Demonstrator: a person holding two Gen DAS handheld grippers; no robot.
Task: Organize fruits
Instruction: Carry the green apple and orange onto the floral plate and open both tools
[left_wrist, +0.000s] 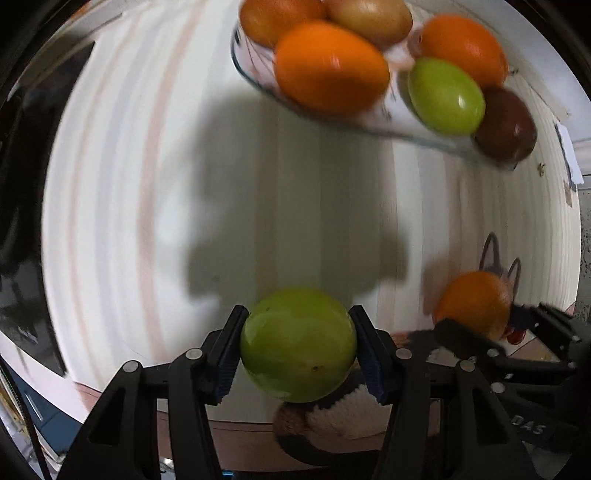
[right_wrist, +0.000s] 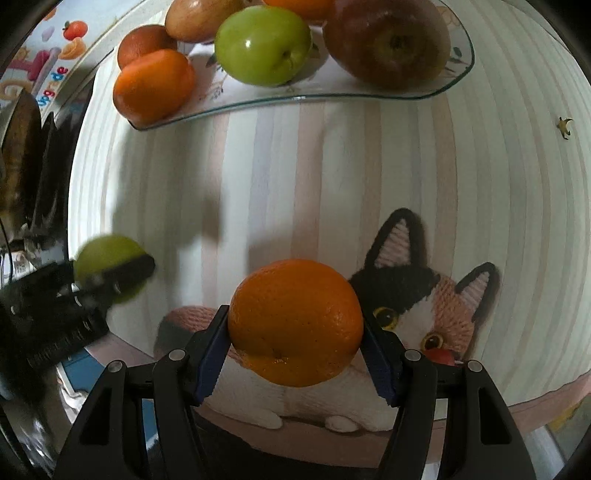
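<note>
Fruits ride short of the glass plate: left gripper clamps a green apple, right gripper an orange, so each should lower into bare plate gaps

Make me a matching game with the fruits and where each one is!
Things:
1. green apple
2. orange
3. red apple

Places:
A. on the glass plate
B. in the left tongs
C. in the right tongs

Pairs: 1-B, 2-C, 3-A
</note>
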